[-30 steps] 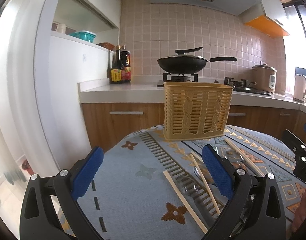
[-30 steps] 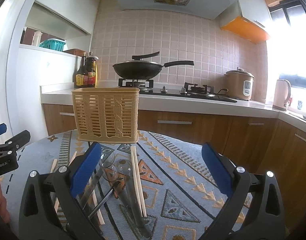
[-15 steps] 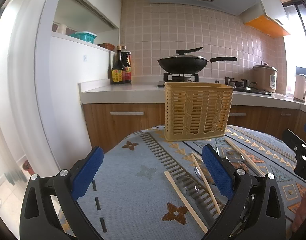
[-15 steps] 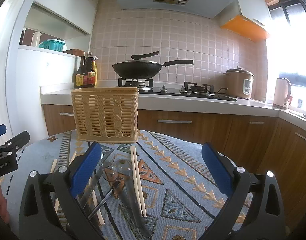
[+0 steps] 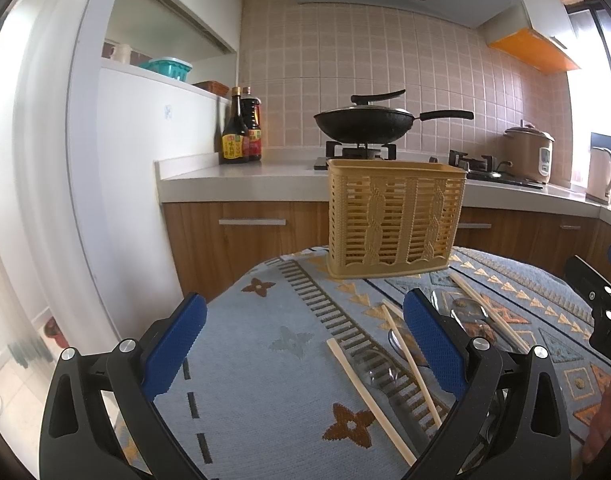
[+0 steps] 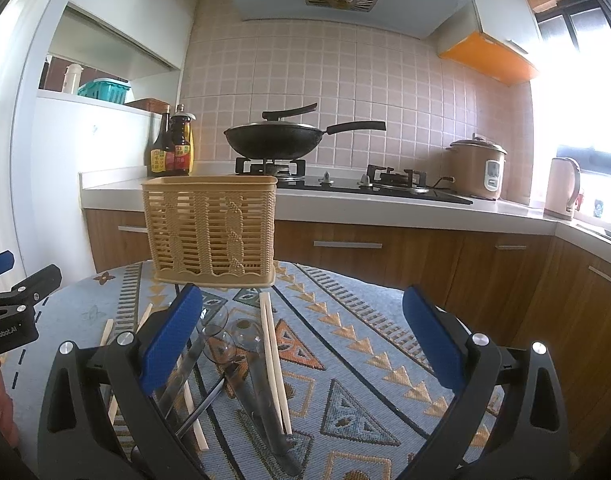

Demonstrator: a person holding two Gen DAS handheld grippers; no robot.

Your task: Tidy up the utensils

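both my grippers, left [image 5: 305,344] and right [image 6: 303,338], spread wide, empty | chopsticks [image 6: 274,356] crossed over clear spoons [image 6: 221,340] just ahead | risk: pinch grabs two, or slips | basket [image 6: 211,228] beyond may tip

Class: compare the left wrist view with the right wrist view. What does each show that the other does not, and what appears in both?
Only the left wrist view shows the open left gripper from behind. Only the right wrist view shows the open right gripper from behind and the pair of chopsticks lying side by side. Both show the yellow utensil basket standing on the patterned tablecloth, clear spoons and the black wok.
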